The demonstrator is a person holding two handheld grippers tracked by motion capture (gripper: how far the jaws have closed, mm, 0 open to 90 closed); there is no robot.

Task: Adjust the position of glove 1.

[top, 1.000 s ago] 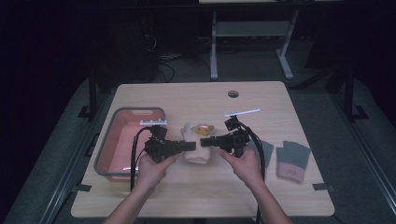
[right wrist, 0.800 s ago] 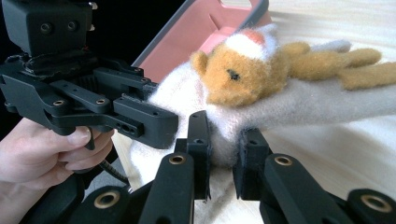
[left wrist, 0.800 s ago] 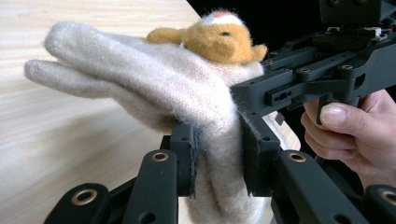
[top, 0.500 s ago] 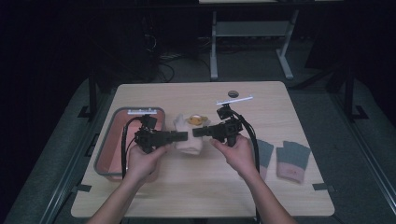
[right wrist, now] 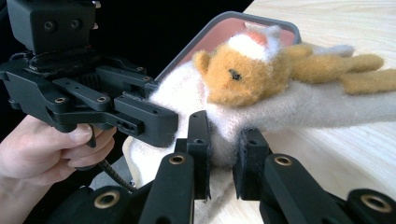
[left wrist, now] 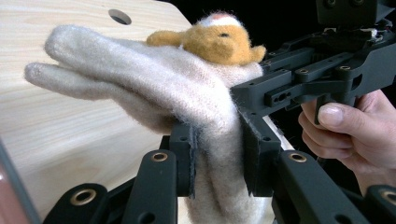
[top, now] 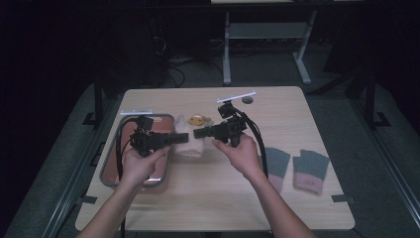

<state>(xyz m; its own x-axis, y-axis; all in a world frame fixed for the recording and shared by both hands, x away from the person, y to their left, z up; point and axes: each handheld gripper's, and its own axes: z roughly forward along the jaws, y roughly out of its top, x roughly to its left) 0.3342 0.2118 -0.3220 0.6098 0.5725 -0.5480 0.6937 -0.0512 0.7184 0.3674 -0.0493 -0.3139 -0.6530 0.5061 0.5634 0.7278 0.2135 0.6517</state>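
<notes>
Cream mitten (left wrist: 187, 88): fuzzy knit, bearing a small orange plush animal (left wrist: 217, 42) on its back. Held up off the wooden surface (top: 218, 193) between both grippers, just right of the tray (top: 111, 168).

Left gripper view: the left gripper (left wrist: 217, 158) has its jaws closed to a narrow gap on the cuff end of the mitten, fabric bunched between the pads. The finger end and thumb project up and to the left, over bare wood. The right gripper's body and the right hand (left wrist: 352, 126) sit at the right edge, jaw tip against the knit.

Right gripper view: the right gripper (right wrist: 224, 154) pinches the same mitten from the other side, jaws nearly together with cream fabric squeezed between them. This angle gives the plush animal's face, a black eye and a white cap with a pink tip. The tray's grey rim and pink floor lie behind. The left hand (right wrist: 42, 149) wraps its gripper's handle at left.

High view: both forearms enter from the bottom, grippers pointed inward, tips meeting at the mitten. The left hand hangs over the tray's right rim. A pair of grey-and-pink gloves (top: 297, 168) lies flat at right, well apart. A round hole (top: 247, 100) marks the far side of the surface.
</notes>
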